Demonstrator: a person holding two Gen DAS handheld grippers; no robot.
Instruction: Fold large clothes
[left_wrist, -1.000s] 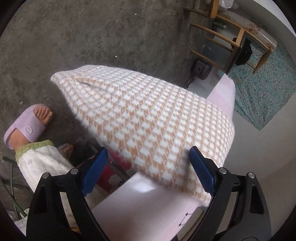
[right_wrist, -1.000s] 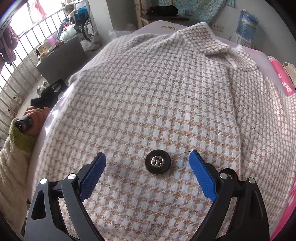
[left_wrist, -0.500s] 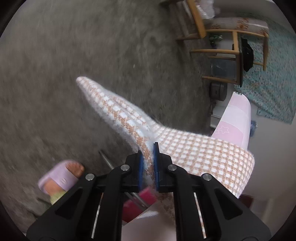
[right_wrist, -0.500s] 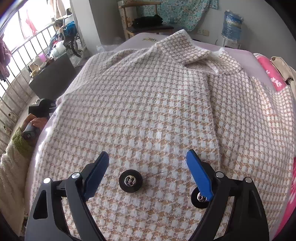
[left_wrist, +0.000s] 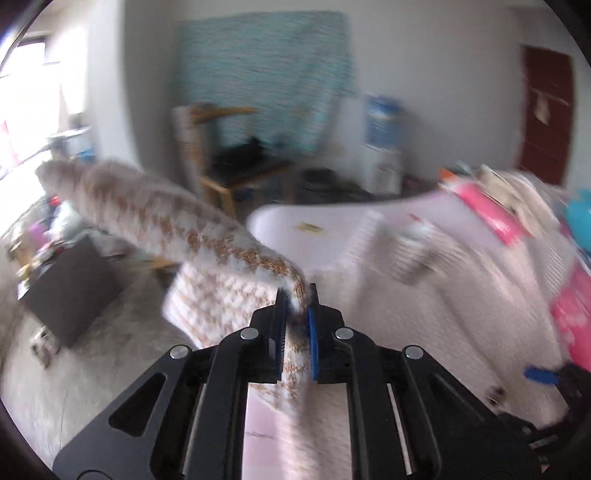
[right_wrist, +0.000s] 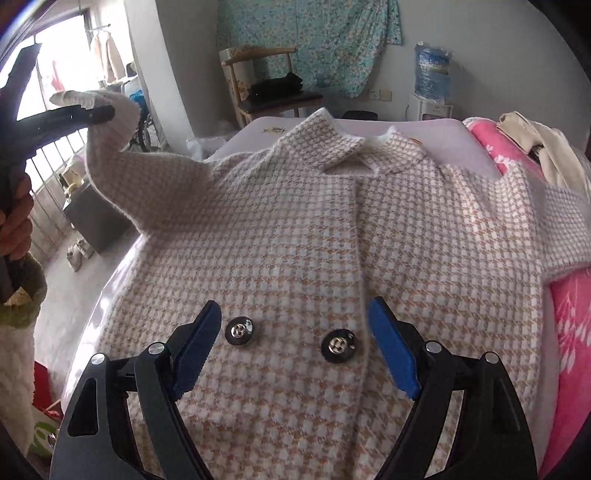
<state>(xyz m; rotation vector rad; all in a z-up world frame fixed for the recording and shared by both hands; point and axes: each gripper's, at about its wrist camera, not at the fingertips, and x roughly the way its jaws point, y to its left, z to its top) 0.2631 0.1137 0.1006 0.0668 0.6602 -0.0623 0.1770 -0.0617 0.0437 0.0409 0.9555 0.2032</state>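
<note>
A cream and tan houndstooth coat (right_wrist: 295, 229) lies face up on a pale pink table (right_wrist: 424, 136), collar at the far end. My left gripper (left_wrist: 295, 302) is shut on the cuff end of its left sleeve (left_wrist: 147, 210), held high above the table's left edge. In the right wrist view that gripper (right_wrist: 99, 110) shows at upper left with the sleeve hanging from it. My right gripper (right_wrist: 293, 317) hovers open over the coat's front. Two metal buttons (right_wrist: 239, 331) (right_wrist: 337, 345) lie between its blue pads, untouched. The left wrist view is blurred.
A pink blanket (right_wrist: 569, 332) and beige clothes (right_wrist: 546, 147) lie along the table's right side. Beyond the table stand a wooden chair (right_wrist: 273, 92) and a water dispenser (right_wrist: 430, 85). A dark box (right_wrist: 92, 218) sits on the floor at left. A person's hand (right_wrist: 14, 221) holds the left gripper.
My left gripper shut on the sleeve, then swung it up from beside the table and rolled over. My right gripper drew back along the coat, so a second button came between its pads.
</note>
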